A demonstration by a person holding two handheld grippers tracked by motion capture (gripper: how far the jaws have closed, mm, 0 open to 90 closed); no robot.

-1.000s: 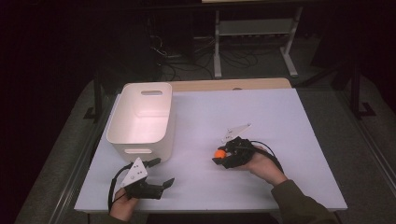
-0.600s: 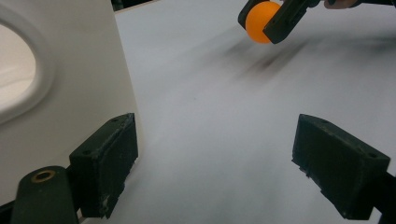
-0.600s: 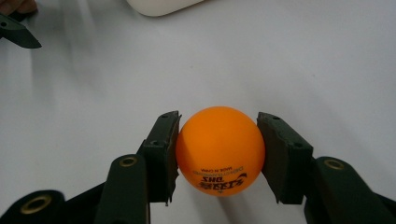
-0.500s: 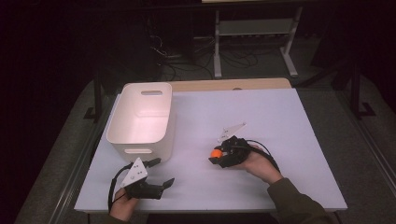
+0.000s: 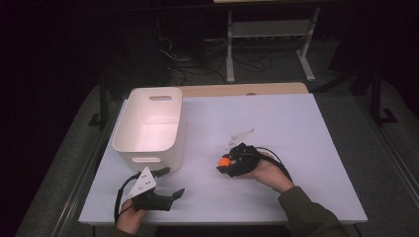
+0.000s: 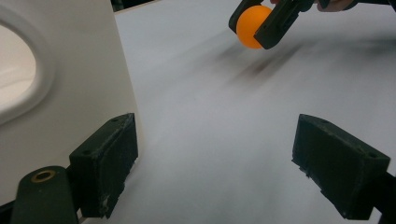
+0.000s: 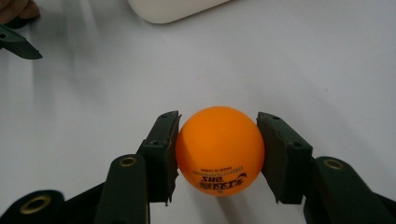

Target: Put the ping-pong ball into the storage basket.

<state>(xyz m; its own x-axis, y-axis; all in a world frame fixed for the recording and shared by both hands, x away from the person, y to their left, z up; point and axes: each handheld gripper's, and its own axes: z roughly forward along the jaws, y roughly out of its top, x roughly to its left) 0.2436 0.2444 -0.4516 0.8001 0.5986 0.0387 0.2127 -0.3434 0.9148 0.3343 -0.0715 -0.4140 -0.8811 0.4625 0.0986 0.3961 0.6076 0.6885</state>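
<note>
An orange ping-pong ball (image 7: 219, 150) with dark print sits pinched between both pads of my right gripper (image 7: 218, 154), held a little above the white table. From above, that ball (image 5: 225, 161) shows at the tip of the right gripper (image 5: 226, 164) near the table's middle. The ball (image 6: 252, 25) also appears far off in the left gripper view. My left gripper (image 5: 170, 183) rests near the front left edge, jaws wide apart with nothing between them (image 6: 215, 163). A white bin (image 5: 148, 128) stands close beside it.
The white bin's wall with its oval handle hole (image 6: 60, 93) rises right by my left jaw. The table (image 5: 306, 128) ends in a wooden strip at the back. Shelving and cables sit in the dark beyond.
The right gripper with the ball has shifted slightly toward the left and front of the table. The left gripper has stayed put.
</note>
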